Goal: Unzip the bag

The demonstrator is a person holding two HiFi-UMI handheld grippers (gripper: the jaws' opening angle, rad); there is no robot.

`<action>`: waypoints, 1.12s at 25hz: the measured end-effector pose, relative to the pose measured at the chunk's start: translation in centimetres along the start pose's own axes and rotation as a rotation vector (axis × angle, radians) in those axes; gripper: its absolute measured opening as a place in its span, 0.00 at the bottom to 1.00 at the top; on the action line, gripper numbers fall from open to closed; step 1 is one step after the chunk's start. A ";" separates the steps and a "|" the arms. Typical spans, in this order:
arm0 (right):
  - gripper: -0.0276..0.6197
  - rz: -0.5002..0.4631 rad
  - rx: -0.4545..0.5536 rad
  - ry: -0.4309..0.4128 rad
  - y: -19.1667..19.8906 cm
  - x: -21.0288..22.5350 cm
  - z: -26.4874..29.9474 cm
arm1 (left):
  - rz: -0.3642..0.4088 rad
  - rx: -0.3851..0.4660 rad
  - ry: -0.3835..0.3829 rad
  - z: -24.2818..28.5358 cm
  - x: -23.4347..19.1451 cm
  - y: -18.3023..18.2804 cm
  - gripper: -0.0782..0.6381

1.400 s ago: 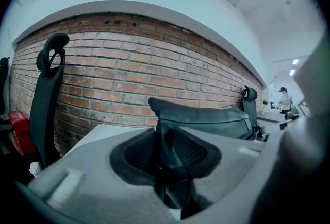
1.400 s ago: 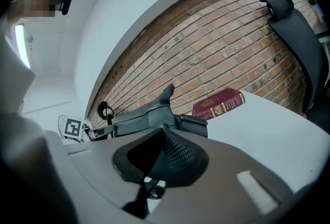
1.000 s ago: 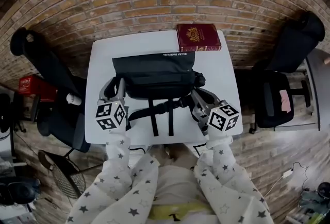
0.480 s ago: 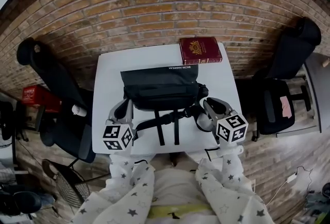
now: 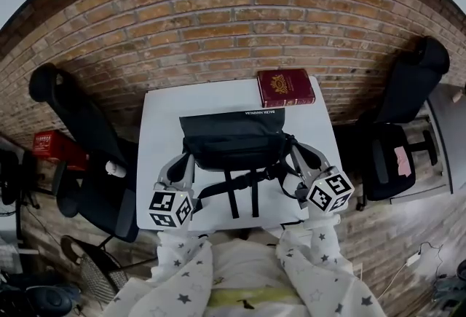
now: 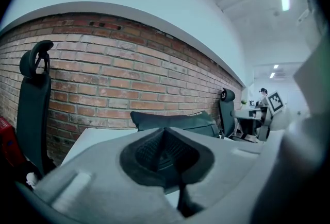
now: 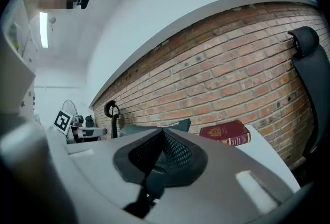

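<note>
A black bag (image 5: 233, 135) lies flat in the middle of the white table (image 5: 164, 108), and its straps (image 5: 244, 192) trail toward me. My left gripper (image 5: 183, 159) sits at the bag's lower left corner, its jaws shut, and I see nothing held in them. My right gripper (image 5: 295, 151) sits at the lower right corner by the strap end, also shut with nothing seen between its pads. In the left gripper view the bag (image 6: 175, 121) shows beyond the left gripper (image 6: 165, 131). In the right gripper view the bag (image 7: 154, 127) shows beyond the right gripper (image 7: 164, 133).
A dark red book (image 5: 285, 87) lies at the table's far right corner, also in the right gripper view as the book (image 7: 227, 133). A brick wall (image 5: 218, 24) backs the table. Black office chairs stand at left (image 5: 69, 108) and right (image 5: 411, 82).
The head view has shifted, so the table and bag sit lower in the picture. Both grippers stay at the bag's lower corners, and the left one has drawn back slightly toward me.
</note>
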State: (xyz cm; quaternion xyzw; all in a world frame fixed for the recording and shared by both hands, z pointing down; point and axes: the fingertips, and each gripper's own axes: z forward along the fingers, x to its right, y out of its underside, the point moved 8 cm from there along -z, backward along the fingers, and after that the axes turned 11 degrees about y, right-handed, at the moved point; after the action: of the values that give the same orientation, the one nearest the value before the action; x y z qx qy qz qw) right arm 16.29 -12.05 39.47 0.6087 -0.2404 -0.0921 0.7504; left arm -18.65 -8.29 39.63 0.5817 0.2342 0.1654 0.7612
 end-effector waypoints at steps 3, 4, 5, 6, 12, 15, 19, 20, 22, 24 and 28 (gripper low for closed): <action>0.05 0.011 0.030 -0.013 -0.9 -0.4 0.4 | 0.011 0.016 0.003 -0.2 -0.2 -0.8 0.11; 0.05 0.019 0.038 -0.017 -1.1 -0.5 0.6 | 0.014 0.023 0.003 -0.4 -0.3 -1.0 0.11; 0.05 0.026 0.048 -0.019 -1.3 -0.6 0.7 | 0.016 0.030 0.001 -0.5 -0.5 -1.3 0.11; 0.05 0.031 0.060 -0.019 -1.5 -0.7 0.9 | 0.018 0.037 -0.003 -0.7 -0.7 -1.4 0.11; 0.05 0.041 0.115 -0.009 -2.8 -0.7 1.3 | 0.030 0.096 -0.043 -1.5 -1.9 -2.7 0.11; 0.05 0.057 0.138 -0.001 -3.1 -0.6 1.1 | 0.040 0.111 -0.053 -1.7 -2.3 -3.0 0.11; 0.05 0.054 0.158 0.024 -3.4 -0.3 1.0 | 0.044 0.118 -0.060 -1.8 -2.6 -3.2 0.11; 0.05 0.055 0.161 0.029 -3.4 -0.2 0.9 | 0.044 0.117 -0.062 -1.8 -2.6 -3.2 0.11; 0.05 0.055 0.166 0.040 -3.5 -0.2 0.7 | 0.046 0.116 -0.064 -1.9 -2.6 -3.2 0.11; 0.05 0.053 0.163 0.052 -3.6 -0.2 0.6 | 0.048 0.113 -0.066 -1.9 -2.6 -3.2 0.11; 0.05 0.051 0.159 0.059 -3.3 -0.1 0.6 | 0.049 0.109 -0.070 -2.1 -2.7 -3.1 0.11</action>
State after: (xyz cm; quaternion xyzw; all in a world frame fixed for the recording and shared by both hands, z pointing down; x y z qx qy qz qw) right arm 16.43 -13.30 36.31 0.6627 -0.2400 -0.0356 0.7085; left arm -22.06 -8.85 36.65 0.6332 0.2015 0.1506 0.7320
